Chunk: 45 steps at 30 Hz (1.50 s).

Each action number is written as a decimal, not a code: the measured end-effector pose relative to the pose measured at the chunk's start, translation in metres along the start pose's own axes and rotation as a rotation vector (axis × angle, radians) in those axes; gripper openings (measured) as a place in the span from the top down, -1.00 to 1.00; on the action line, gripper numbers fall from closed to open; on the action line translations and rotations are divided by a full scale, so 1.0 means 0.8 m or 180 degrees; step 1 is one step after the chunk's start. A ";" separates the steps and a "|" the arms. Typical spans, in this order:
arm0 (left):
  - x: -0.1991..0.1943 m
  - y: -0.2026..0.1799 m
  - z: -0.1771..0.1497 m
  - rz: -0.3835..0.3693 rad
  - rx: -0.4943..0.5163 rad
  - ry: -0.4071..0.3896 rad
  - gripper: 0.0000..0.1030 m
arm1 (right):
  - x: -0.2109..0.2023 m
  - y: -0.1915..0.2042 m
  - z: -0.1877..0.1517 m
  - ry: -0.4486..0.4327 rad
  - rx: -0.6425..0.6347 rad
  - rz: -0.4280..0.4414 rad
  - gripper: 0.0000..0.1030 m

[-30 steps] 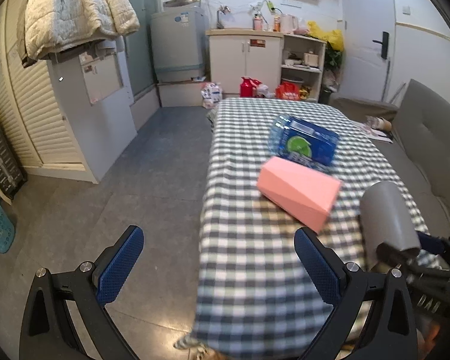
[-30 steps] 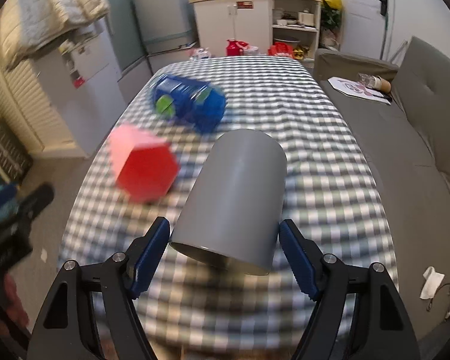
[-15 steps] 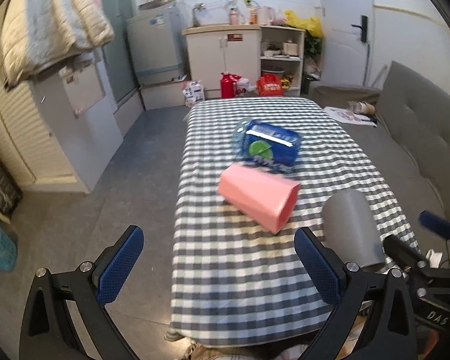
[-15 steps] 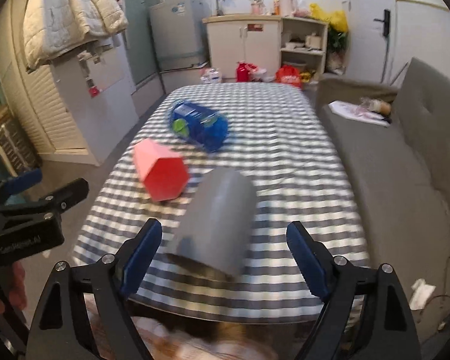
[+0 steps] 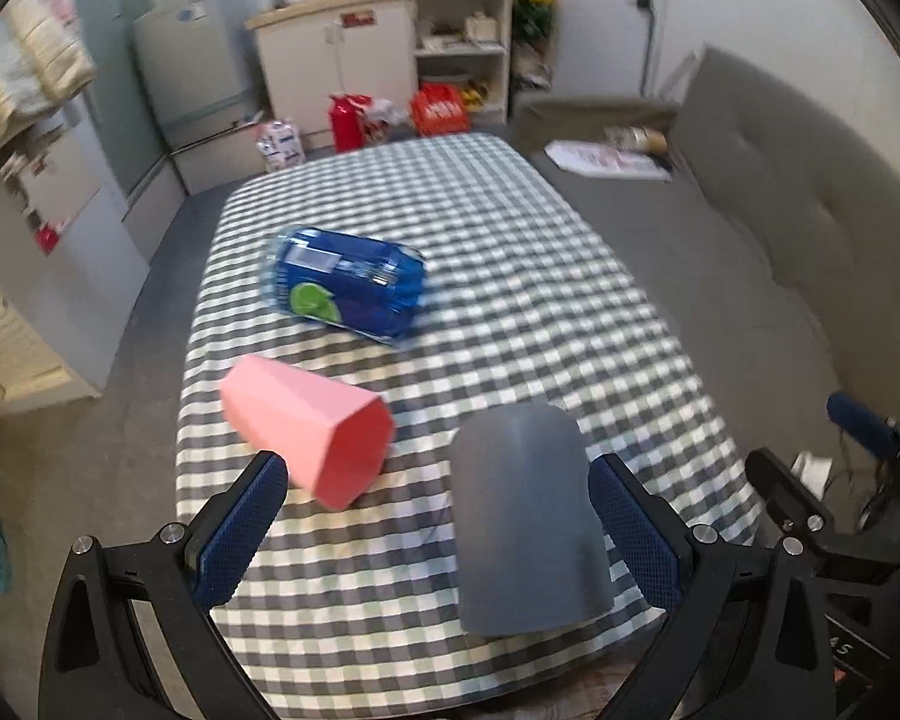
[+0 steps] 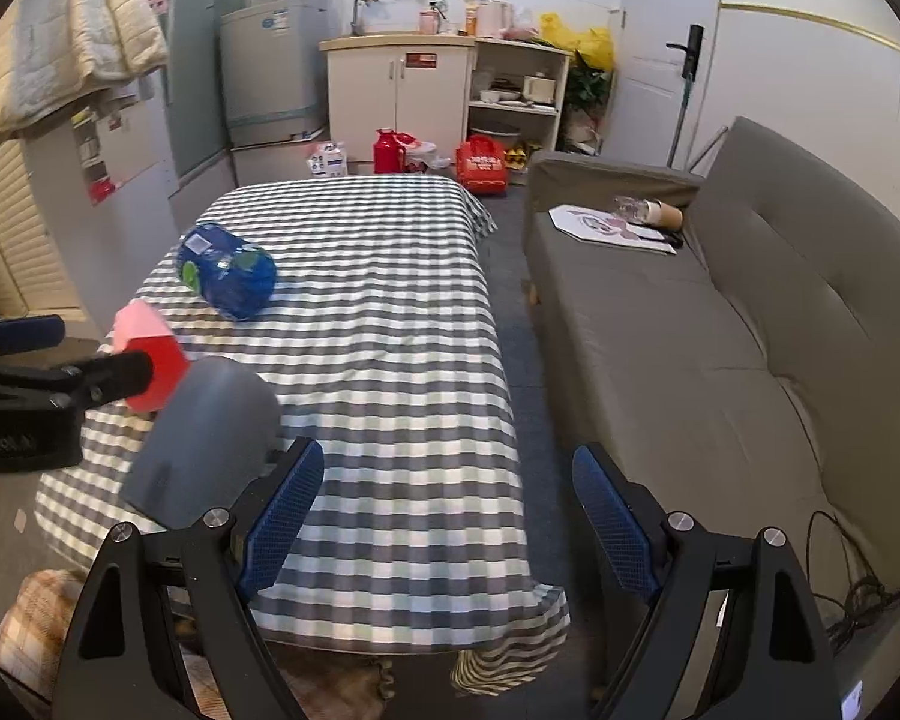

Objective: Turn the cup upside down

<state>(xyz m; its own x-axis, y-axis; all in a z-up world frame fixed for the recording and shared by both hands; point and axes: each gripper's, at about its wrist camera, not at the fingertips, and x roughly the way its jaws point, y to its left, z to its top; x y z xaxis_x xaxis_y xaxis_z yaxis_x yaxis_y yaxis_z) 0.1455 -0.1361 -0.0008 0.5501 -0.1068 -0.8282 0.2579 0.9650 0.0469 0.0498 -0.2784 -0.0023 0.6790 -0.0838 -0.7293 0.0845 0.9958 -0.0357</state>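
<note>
The plain grey plastic cup (image 5: 525,516) is being seen on its side near the front edge of the table, which is being covered by a grey-and-white checked tablecloth (image 5: 510,252). The left gripper (image 5: 438,531) is being held wide apart, and the cup is lying between its two blue fingers (image 5: 243,525), closer to the right one, with nothing being squeezed. The right gripper (image 6: 444,513) is also being held wide apart, and the cup (image 6: 201,441) is lying just outside its left finger (image 6: 282,516). A pink plastic cup with flat sides (image 5: 309,429) is lying on its side just beside the grey one. A blue plastic-wrapped pack (image 5: 345,282) is lying farther back. A long grey sofa (image 6: 750,324) is standing beside the table, and a white cupboard (image 6: 399,90) is standing by the far wall.
</note>
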 end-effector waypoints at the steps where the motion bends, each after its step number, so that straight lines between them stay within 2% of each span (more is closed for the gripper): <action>1: 0.009 -0.007 0.001 -0.0005 0.0069 0.0071 -1.00 | 0.003 -0.004 -0.001 0.0000 0.0008 0.0007 -0.66; 7: 0.045 -0.013 0.001 -0.0080 0.0052 0.0312 -0.97 | 0.008 -0.017 -0.006 -0.0181 0.0129 -0.0086 -0.66; 11: 0.057 -0.014 0.004 -0.0189 0.0005 0.0398 -0.96 | 0.015 -0.019 -0.009 -0.0189 0.0174 -0.0112 -0.66; 13: 0.066 -0.019 0.007 -0.0223 0.0059 0.0465 -0.96 | 0.018 -0.021 -0.011 -0.0177 0.0196 -0.0120 -0.66; 16: 0.088 -0.029 0.005 -0.0321 0.0164 0.0716 -0.96 | 0.020 -0.022 -0.013 -0.0214 0.0244 -0.0133 -0.66; 19: 0.100 -0.032 0.000 -0.0369 0.0201 0.0802 -0.95 | 0.019 -0.023 -0.015 -0.0266 0.0285 -0.0128 -0.66; 22: 0.103 -0.031 -0.002 -0.0532 0.0150 0.0851 -0.51 | 0.024 -0.022 -0.018 -0.0232 0.0296 -0.0124 -0.66; 23: 0.102 -0.030 -0.002 -0.0557 0.0118 0.0851 -0.51 | 0.025 -0.021 -0.019 -0.0221 0.0300 -0.0122 -0.66; 27: 0.086 -0.030 0.001 -0.0621 0.0136 0.0692 -0.50 | 0.027 -0.018 -0.021 -0.0218 0.0300 -0.0109 -0.66; 33: 0.051 -0.021 0.011 -0.0568 0.0092 0.0149 -0.48 | 0.027 -0.014 -0.022 -0.0235 0.0294 -0.0103 -0.66; 38: 0.039 -0.014 -0.001 -0.0376 0.0164 -0.0193 -0.45 | 0.027 -0.014 -0.024 -0.0248 0.0319 -0.0122 -0.66; 41: 0.044 -0.013 -0.009 -0.0453 0.0162 -0.0251 -0.42 | 0.027 -0.015 -0.024 -0.0243 0.0321 -0.0125 -0.66; 45: 0.049 -0.024 -0.005 -0.0404 0.0216 -0.0256 -0.42 | 0.025 -0.017 -0.026 -0.0237 0.0316 -0.0124 -0.66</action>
<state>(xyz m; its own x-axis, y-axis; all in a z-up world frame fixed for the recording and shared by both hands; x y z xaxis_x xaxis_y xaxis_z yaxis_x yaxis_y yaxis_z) 0.1586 -0.1577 -0.0365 0.5709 -0.2483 -0.7826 0.3809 0.9245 -0.0155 0.0473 -0.2925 -0.0308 0.7258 -0.1286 -0.6758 0.1813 0.9834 0.0075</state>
